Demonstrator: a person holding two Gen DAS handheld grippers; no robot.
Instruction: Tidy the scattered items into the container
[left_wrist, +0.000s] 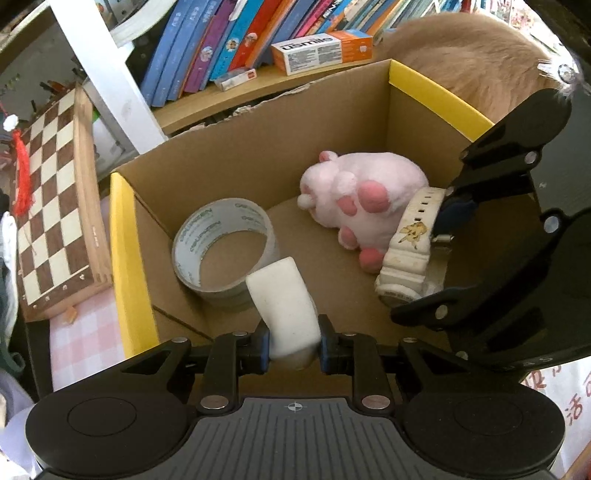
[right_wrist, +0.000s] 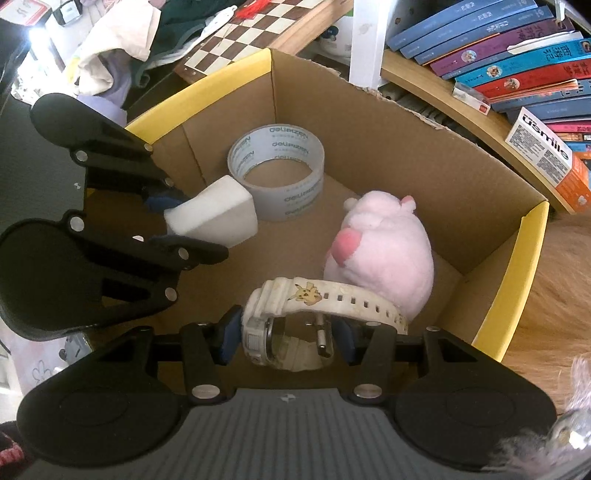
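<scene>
A cardboard box (left_wrist: 332, 122) with yellow-edged flaps holds a grey tape roll (left_wrist: 221, 247) and a pink plush paw (left_wrist: 365, 199). My left gripper (left_wrist: 293, 343) is shut on a white sponge block (left_wrist: 284, 302), held over the box's near side beside the tape roll. My right gripper (right_wrist: 286, 341) is shut on a white wristwatch (right_wrist: 295, 321) with a yellow cartoon sticker, held over the box in front of the plush (right_wrist: 384, 254). In the right wrist view the box (right_wrist: 406, 147), tape roll (right_wrist: 280, 173), sponge (right_wrist: 214, 218) and left gripper (right_wrist: 164, 221) show too.
A chessboard (left_wrist: 51, 206) lies left of the box on a pink checked cloth. A bookshelf (left_wrist: 258, 85) with books and an orange-white carton (left_wrist: 317, 50) stands behind it. Tan fur (left_wrist: 472, 59) lies by the box's right side. Clothes (right_wrist: 122, 33) are piled at far left.
</scene>
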